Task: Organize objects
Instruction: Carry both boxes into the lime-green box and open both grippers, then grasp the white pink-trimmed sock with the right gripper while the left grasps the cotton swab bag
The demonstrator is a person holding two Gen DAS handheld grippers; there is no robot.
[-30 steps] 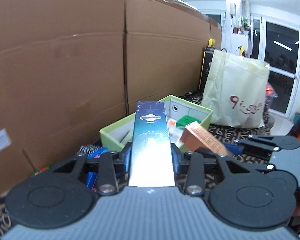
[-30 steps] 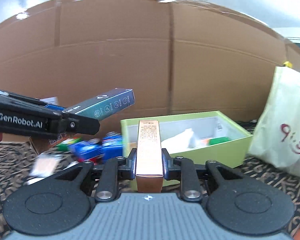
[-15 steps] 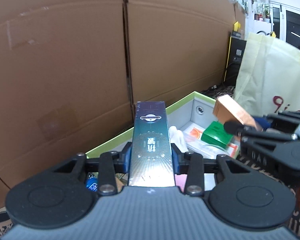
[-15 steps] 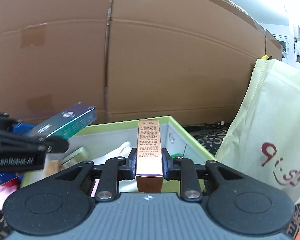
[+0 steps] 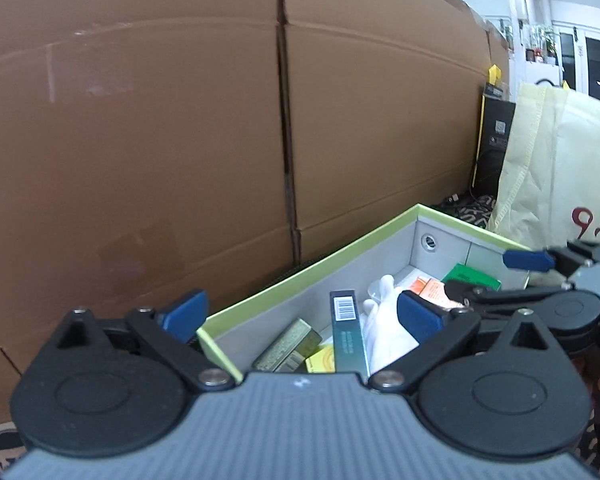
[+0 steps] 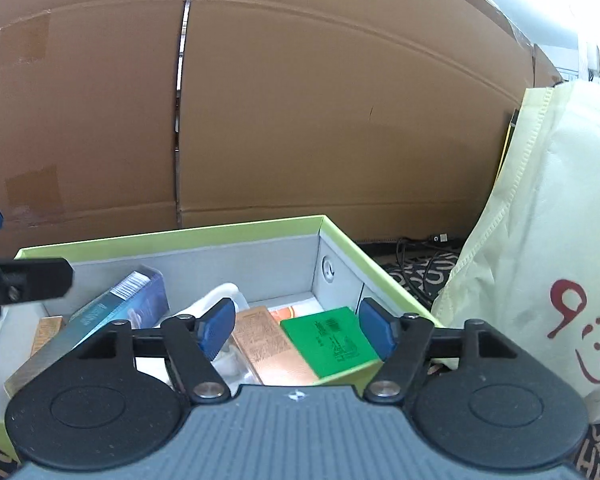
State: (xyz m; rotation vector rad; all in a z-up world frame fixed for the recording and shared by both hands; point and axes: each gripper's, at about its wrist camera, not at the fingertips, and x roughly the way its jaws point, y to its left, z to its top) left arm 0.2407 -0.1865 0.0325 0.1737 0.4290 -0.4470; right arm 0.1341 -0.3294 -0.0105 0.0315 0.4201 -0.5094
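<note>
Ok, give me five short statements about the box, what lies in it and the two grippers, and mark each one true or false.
1. The left gripper is clamped on the dark teal carton. False: its jaws are opening and the carton lies in the green box.
2. The copper carton lies inside the green box. True.
3. The right gripper holds the green packet. False: its jaws are opening with nothing gripped, and the packet rests in the box.
4. A cream bag stands right of the box. True.
5. The box is empty. False: several cartons and a white glove lie in it.
</note>
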